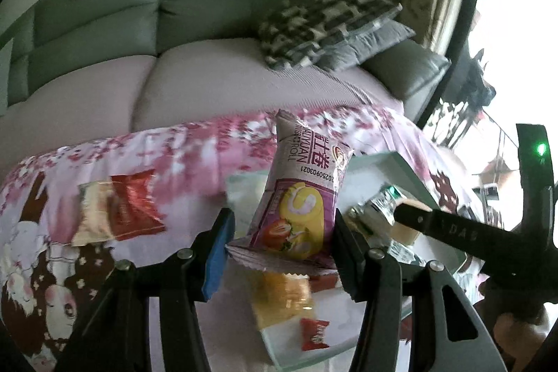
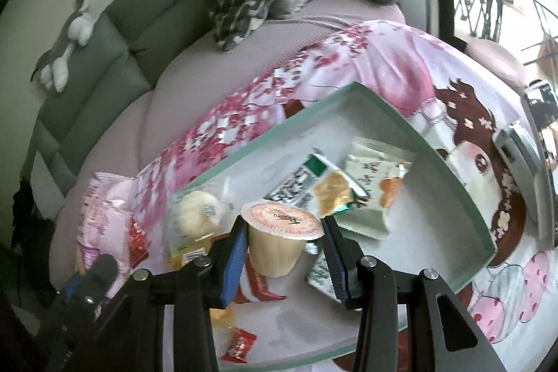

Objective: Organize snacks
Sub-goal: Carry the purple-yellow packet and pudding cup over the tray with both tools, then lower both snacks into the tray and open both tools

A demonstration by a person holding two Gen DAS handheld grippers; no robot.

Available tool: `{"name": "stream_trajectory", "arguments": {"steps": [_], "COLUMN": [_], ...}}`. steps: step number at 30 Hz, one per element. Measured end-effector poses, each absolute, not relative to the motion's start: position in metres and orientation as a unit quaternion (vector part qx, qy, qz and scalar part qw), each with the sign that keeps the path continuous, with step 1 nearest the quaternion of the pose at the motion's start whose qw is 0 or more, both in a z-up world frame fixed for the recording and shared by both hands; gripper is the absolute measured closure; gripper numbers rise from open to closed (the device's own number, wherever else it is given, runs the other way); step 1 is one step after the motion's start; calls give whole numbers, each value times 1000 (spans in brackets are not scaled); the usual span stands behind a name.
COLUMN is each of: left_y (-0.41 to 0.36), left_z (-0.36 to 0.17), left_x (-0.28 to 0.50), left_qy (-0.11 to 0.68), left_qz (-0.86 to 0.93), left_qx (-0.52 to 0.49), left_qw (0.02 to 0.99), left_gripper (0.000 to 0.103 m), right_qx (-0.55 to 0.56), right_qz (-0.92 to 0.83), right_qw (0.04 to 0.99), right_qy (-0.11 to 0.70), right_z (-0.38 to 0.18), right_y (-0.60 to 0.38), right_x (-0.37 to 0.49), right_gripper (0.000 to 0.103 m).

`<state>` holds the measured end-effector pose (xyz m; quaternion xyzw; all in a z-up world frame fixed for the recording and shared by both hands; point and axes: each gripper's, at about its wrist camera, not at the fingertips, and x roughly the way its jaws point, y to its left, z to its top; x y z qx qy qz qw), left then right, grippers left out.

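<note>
above the tray (image 2: 450,162) rim, fingers (image 2: 232,253) pinch a jelly cup (image 2: 275,243).

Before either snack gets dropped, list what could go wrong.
1. The left tongs pinch the Swiss roll packet only near its bottom seam; it stands tall and could tip or slip out.
2. The right tongs hold the jelly cup by its tapering sides, so it may slide down.
3. The tray is already crowded, so either snack might land on the other packets.
</note>
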<state>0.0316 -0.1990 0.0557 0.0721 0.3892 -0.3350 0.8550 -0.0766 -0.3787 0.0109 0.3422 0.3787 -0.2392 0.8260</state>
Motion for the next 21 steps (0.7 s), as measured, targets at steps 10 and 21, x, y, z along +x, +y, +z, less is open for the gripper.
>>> {"name": "stream_trajectory", "arguments": {"steps": [10,21], "left_y": [-227,-238], "left_z": [32,21], "left_x": [28,26], "left_qy": [408,418], "left_qz": [-342,-347], "left_qx": [94,110], "left_qw": [841,832], "left_gripper": [48,48], "right_qx": [348,351], "right_qz": [-230,-226], "right_qw": [817,808], "right_qy": [398,415], "right_z": [2,-9], "right_y": [-382,-381], "right_x": [-76,-75], "right_gripper": [58,58]}}
